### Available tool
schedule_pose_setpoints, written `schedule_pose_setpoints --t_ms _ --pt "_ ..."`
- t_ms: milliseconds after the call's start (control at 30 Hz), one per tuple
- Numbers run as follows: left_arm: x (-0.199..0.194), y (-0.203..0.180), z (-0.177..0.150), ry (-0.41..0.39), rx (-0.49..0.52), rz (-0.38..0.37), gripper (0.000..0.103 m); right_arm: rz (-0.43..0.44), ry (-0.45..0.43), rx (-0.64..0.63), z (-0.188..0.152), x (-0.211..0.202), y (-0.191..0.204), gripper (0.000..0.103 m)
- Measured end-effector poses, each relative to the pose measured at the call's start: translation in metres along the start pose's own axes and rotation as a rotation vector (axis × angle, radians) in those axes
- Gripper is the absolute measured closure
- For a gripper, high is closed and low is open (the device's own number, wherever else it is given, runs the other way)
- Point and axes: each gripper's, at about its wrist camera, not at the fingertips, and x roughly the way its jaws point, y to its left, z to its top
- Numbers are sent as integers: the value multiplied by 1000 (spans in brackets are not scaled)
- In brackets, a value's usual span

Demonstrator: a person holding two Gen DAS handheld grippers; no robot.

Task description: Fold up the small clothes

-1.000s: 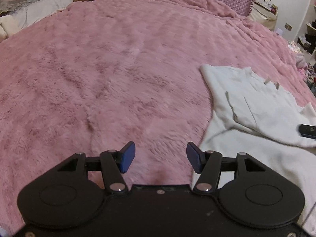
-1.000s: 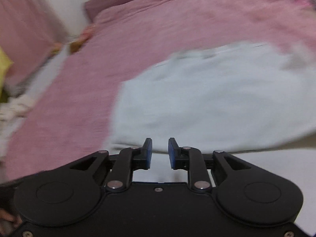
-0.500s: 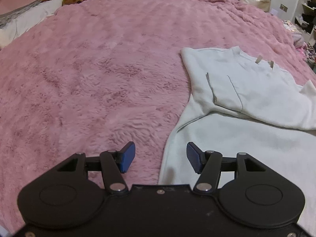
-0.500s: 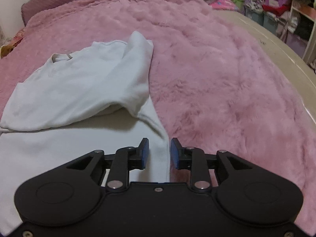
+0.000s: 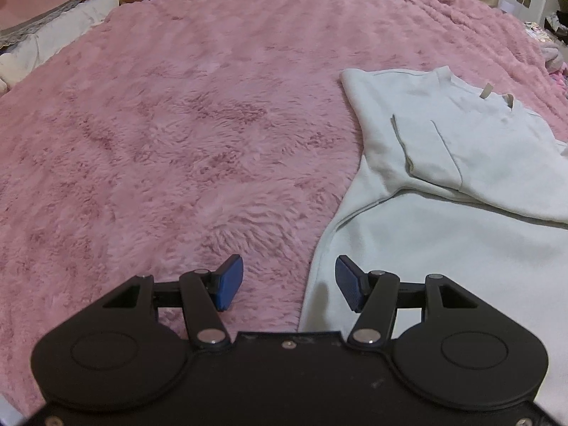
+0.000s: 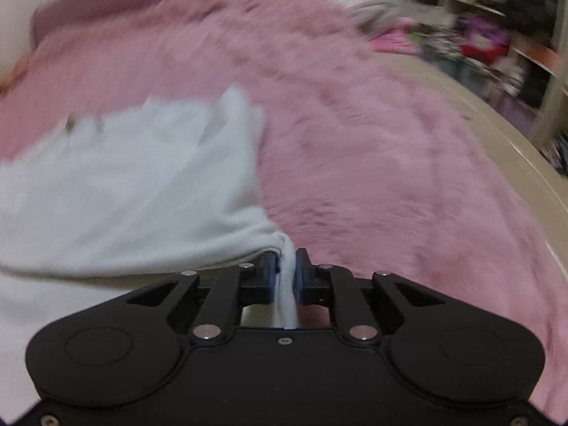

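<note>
My right gripper [image 6: 284, 277] is pinching a bunched edge of the pale shirt [image 6: 117, 191]; its blue pads [image 6: 270, 277] are pressing in from both sides with only the squeezed strip of cloth between them, and a tail of that cloth is hanging down behind the jaws. From the pinch the fabric is fanning away to my left in a lifted fold over the flatter part below. That view is blurred, so finer detail there is escaping me.

My left gripper [image 5: 289, 282] is hovering with its jaws spread wide and holding nothing. The shirt [image 5: 443, 213] is lying with its left edge running up between my two pads [image 5: 230, 280], one pad over the blanket and the other over cloth; I cannot tell whether either is touching. Farther out, a sleeve is lying folded across the body, and two small tabs are showing at the neckline.

Everything is resting on a fluffy pink blanket [image 5: 177, 124] covering the bed. Beyond it, cluttered shelves [image 6: 497, 35] are showing at the right.
</note>
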Motion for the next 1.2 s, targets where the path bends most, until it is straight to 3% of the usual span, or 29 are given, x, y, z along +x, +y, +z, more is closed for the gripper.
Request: schedule_pose_setpoints --t_ms 33,67,133,200,367,533,600,833,867,900,967,1033,1100,1133,1167,1200 --pt "1 1 0 1 -1 2 44 -39 -9 15 -4 -5 -2 103" --pt "2 1 0 3 -1 3 44 -112 -13 5 -9 -7 -3 103" --pt "4 2 -1 7 -4 3 44 -168 -9 18 -14 -4 -16 103" --pt "5 2 -1 8 -4 0 44 -93 45 98 -15 3 -36 103" --pt "7 0 -2 1 1 3 44 69 -51 33 3 -14 -36 103" --pt "15 1 -1 -11 -19 -9 44 247 -18 85 42 11 -37 84" --pt "19 1 1 -15 -25 -15 44 274 0 79 53 26 -29 74" --pt "34 2 5 1 -28 -16 44 274 2 67 88 83 -5 68" --pt "34 3 5 0 -29 -16 44 280 12 63 92 92 -5 79" --pt "36 3 5 1 -33 -20 44 289 22 56 93 98 -2 102" --pt "38 5 6 6 -43 -25 44 322 19 65 97 101 6 102" --pt "39 6 6 9 -47 -27 44 380 -57 48 100 90 15 102" --pt "40 6 6 10 -44 -26 44 383 -112 27 101 83 25 102" --pt "40 5 6 11 -41 -26 44 367 -86 5 100 85 30 97" --pt "40 5 5 10 -38 -25 44 362 -22 -17 99 93 35 84" --pt "40 5 5 9 -37 -25 44 379 58 -28 97 102 36 63"
